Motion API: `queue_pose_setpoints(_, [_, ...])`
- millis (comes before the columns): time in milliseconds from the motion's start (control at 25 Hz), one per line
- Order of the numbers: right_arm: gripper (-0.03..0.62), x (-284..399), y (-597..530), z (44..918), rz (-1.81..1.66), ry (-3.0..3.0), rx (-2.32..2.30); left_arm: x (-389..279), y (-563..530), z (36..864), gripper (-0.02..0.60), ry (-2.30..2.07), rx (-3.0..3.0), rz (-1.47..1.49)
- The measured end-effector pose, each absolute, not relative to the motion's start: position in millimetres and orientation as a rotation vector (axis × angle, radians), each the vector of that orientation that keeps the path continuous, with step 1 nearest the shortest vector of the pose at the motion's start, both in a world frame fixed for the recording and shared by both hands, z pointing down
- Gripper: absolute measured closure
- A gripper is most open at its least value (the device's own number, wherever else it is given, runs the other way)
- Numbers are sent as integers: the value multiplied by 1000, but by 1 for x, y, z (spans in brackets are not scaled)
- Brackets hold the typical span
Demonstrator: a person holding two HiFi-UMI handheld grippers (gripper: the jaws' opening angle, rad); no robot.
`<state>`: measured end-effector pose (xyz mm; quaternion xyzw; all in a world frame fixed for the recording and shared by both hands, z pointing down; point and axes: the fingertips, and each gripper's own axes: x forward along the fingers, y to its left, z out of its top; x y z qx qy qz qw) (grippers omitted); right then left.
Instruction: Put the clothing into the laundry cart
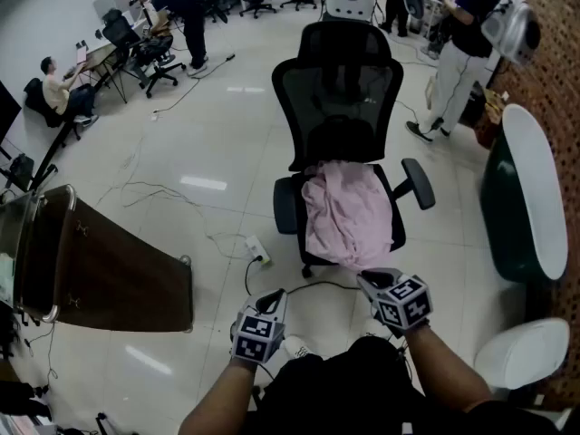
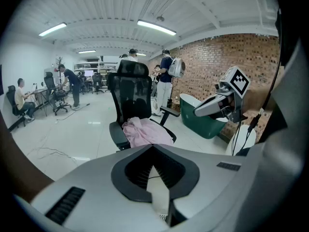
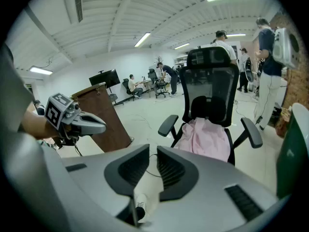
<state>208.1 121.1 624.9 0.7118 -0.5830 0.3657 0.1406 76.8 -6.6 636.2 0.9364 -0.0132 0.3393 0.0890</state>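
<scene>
While both grippers are held low in the head view, close in front of the person's body, neither is in contact with the clothing. The left gripper (image 1: 275, 294) is carried at lower centre of that frame on a bare forearm (image 1: 215, 395) rising from the bottom edge, and it is angled downward and forward toward the chair (image 1: 339, 89). The right gripper (image 1: 372, 281) is held just to its right, slightly higher in the frame, on the other forearm (image 1: 446, 372), at much the same downward tilt. The two grippers are set side by side and apart, both aimed at the seat.

In the left gripper view, the jaws of the left gripper (image 2: 153, 148) are seen pressed together at their tips, with nothing held. In the right gripper view, the jaws of the right gripper (image 3: 153, 151) are seen nearly together, with a narrow slot left between them and nothing in that slot.

The clothing (image 1: 349, 211), a pink garment, is found crumpled on the seat of the black office chair at centre frame, with part of it hanging over the front edge of the seat. The garment is also shown beyond the jaw tips in the left gripper view (image 2: 145, 132) and in the right gripper view (image 3: 210, 139).

The cart (image 1: 118, 270), with brown walls and a metal rim, is located at the left edge of the head view, well apart from the chair.
</scene>
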Motion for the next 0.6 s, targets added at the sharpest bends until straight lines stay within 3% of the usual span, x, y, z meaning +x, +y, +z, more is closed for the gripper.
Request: queue_pose_setpoints(600, [519,263,82,657,1073,-1747,1961,105,-30,667,581,-156,2739,1061])
